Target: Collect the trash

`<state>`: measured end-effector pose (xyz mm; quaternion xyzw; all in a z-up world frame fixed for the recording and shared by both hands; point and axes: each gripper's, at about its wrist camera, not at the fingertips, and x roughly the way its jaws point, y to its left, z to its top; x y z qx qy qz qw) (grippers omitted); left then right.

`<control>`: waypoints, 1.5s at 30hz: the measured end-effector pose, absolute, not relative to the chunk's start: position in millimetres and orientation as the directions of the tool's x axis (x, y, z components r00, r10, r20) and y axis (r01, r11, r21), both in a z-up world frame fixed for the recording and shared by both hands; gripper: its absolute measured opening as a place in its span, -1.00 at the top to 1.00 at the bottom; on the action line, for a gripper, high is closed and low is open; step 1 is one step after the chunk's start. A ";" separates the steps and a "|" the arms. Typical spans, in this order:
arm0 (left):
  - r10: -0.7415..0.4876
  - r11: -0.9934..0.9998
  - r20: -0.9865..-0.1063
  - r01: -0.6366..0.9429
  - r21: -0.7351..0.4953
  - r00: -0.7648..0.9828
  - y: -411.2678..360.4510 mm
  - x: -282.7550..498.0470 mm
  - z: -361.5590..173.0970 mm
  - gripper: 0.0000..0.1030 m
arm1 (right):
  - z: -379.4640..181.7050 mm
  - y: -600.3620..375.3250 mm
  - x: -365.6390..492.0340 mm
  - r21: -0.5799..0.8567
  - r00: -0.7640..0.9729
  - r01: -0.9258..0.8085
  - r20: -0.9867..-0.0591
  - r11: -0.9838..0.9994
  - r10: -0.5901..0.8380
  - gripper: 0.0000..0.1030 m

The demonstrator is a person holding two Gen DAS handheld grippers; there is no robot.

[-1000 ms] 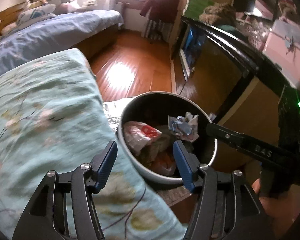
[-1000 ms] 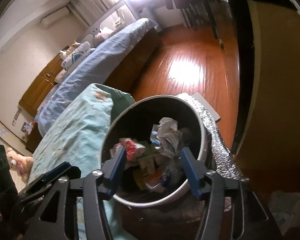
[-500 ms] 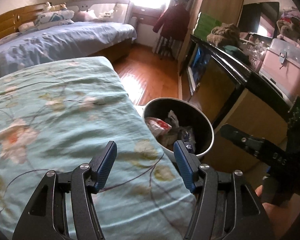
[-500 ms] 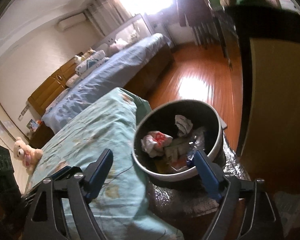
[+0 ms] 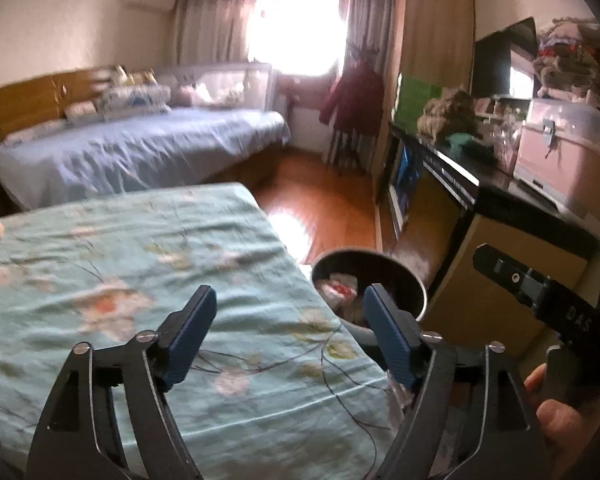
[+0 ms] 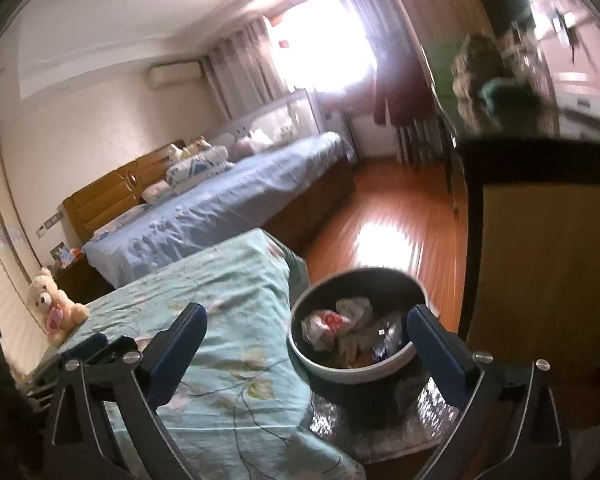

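A round dark trash bin [image 6: 356, 372] with a pale rim stands on the floor beside the bed and holds crumpled wrappers and paper [image 6: 340, 320]. It also shows in the left wrist view [image 5: 404, 276]. My left gripper [image 5: 288, 332] is open and empty, raised above the teal floral bed cover [image 5: 140, 264]. My right gripper [image 6: 304, 344] is open and empty, above and short of the bin. The right gripper's body shows at the right of the left wrist view [image 5: 540, 292].
A blue-covered bed [image 5: 140, 152] with pillows lies beyond. A dark cabinet [image 5: 480, 184] carrying a pink box [image 5: 556, 152] stands right of the bin. A teddy bear [image 6: 52, 304] sits on the teal bed. Wooden floor [image 5: 324, 204] runs between.
Both grippers have pulled up and back from the bin, which now looks smaller and farther. Both stay open and empty. More of the room shows.
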<state>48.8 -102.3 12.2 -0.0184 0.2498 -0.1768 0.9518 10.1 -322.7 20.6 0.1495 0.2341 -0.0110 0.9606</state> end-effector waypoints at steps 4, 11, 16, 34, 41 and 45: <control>-0.274 0.961 -0.363 0.264 -0.078 0.891 -90.6 21.7 31.8 -1.00 | 36.4 -309.8 -3.3 0.221 0.922 0.057 -0.385 0.974 0.034 -1.00; -0.168 0.985 -0.304 0.170 -0.020 0.938 -80.1 6.6 42.4 -1.00 | 49.1 -298.1 -15.0 0.179 0.954 0.034 -0.300 0.983 0.022 -1.00; -0.113 0.993 -0.308 0.118 0.000 0.945 -73.7 2.2 33.5 -1.00 | 43.8 -296.0 -14.6 0.180 0.950 0.026 -0.311 0.983 0.032 -1.00; -0.005 0.996 -0.327 0.032 0.077 0.945 -71.9 2.4 20.5 -1.00 | 15.1 -276.4 3.7 0.179 0.915 -0.048 -0.387 0.983 0.115 -1.00; 0.000 0.998 -0.336 0.023 0.064 0.942 -69.9 4.6 18.7 -1.00 | 15.1 -275.9 5.7 0.177 0.911 -0.066 -0.390 0.982 0.132 -1.00; 0.003 0.998 -0.330 0.021 0.068 0.944 -70.8 4.5 19.5 -1.00 | 15.8 -276.6 6.5 0.179 0.911 -0.069 -0.390 0.981 0.135 -1.00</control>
